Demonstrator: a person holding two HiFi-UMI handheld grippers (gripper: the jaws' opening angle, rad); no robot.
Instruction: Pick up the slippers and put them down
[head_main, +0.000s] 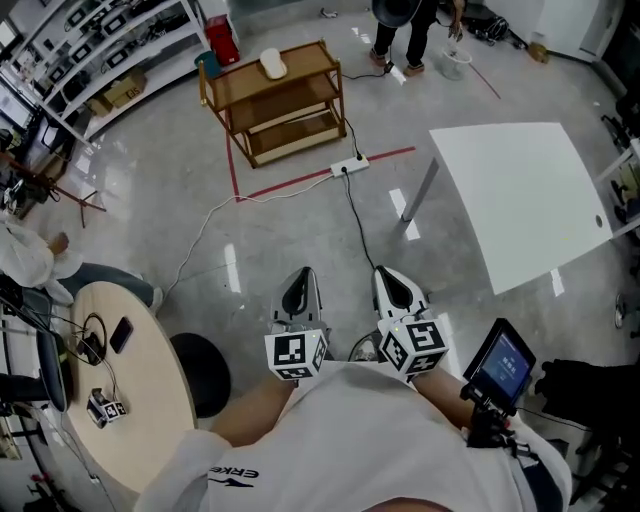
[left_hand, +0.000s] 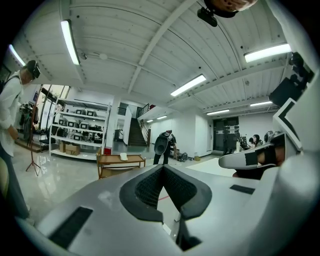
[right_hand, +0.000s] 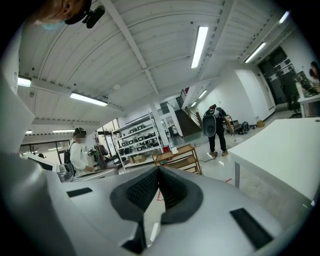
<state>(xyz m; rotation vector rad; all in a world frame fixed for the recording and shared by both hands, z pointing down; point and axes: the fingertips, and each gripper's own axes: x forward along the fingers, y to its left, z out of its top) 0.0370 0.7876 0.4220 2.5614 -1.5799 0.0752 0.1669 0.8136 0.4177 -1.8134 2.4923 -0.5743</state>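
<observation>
A white slipper (head_main: 272, 63) lies on the top board of a wooden shelf (head_main: 285, 100) far ahead across the floor. It shows small in the left gripper view, slipper (left_hand: 124, 156) on shelf (left_hand: 121, 164), and in the right gripper view as a white shape (right_hand: 174, 149) on the shelf (right_hand: 181, 156). My left gripper (head_main: 299, 277) and right gripper (head_main: 391, 276) are held side by side close to my body, both pointing toward the shelf. Each has its jaws shut with nothing between them: left gripper (left_hand: 162, 168), right gripper (right_hand: 159, 170).
A white table (head_main: 520, 200) stands to the right, a round wooden table (head_main: 120, 390) and a black stool (head_main: 205, 370) to the left. A power strip (head_main: 350, 165) with cables and red tape lines lie on the floor. One person (head_main: 405, 30) stands beyond the shelf, another (head_main: 30, 255) at left.
</observation>
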